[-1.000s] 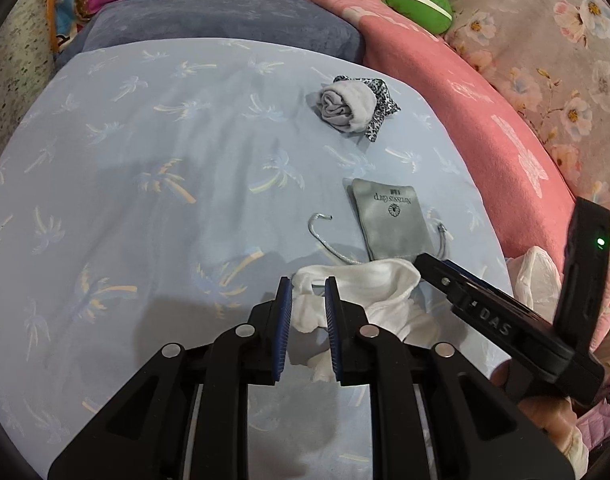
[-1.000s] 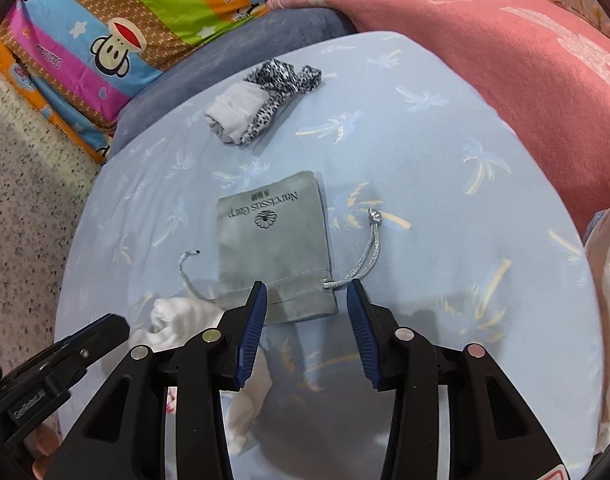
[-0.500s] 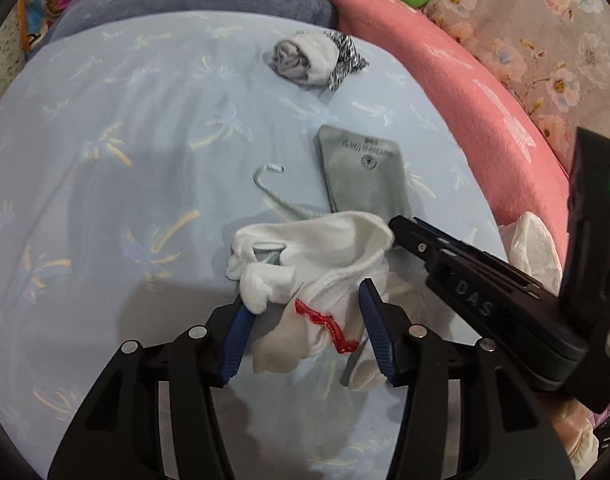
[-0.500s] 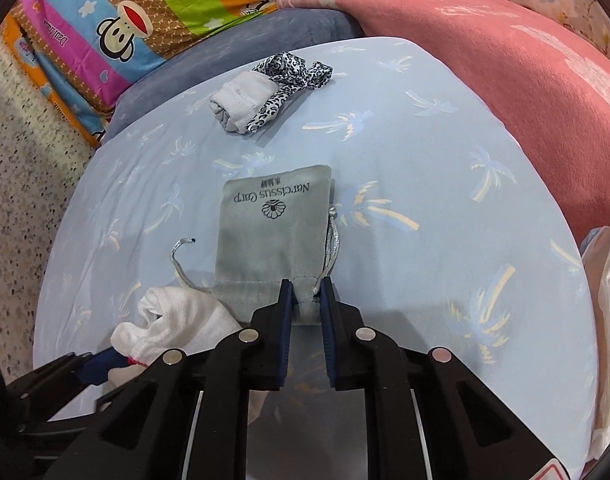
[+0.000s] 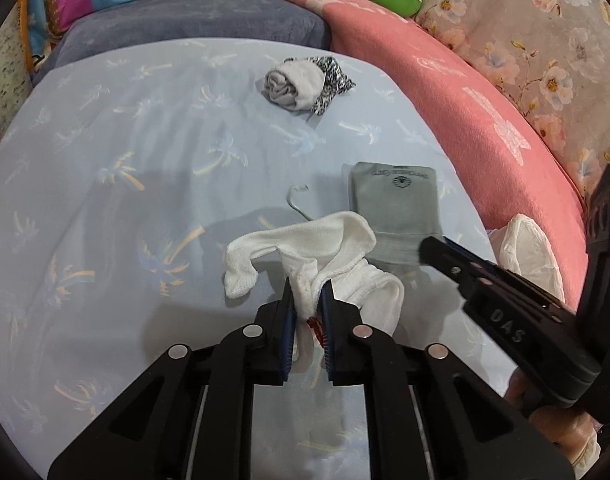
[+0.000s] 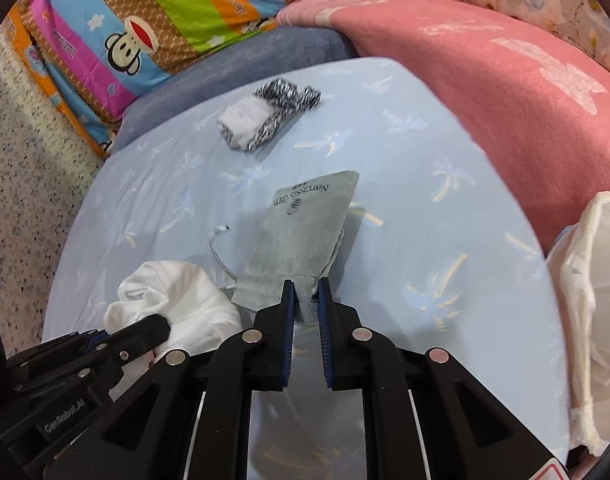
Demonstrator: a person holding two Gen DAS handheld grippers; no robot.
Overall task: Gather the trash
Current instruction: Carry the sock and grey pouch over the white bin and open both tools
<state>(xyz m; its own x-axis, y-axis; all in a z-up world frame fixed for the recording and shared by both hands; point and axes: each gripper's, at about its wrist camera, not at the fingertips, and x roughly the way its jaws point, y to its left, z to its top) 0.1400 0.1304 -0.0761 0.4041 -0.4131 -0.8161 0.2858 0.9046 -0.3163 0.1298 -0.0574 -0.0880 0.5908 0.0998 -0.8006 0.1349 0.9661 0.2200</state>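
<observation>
Both grippers clamped — one piece of cloth in each.

Your left gripper [image 5: 308, 300] has just closed on the bunched middle of the white sock [image 5: 305, 248], so both ends flop loose low and centre in its view. Your right gripper [image 6: 305, 292] pinches the drawstring mouth of the grey pouch [image 6: 305, 228] — likely the easiest edge to lift. The pouch's long axis runs up the frame from the jaws, its closed end tilted to the upper right over the blue sheet [image 6: 425, 200].

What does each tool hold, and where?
Left tool: white sock, pinched mid-bunch. Right tool: grey pouch, by its drawstring end.
</observation>
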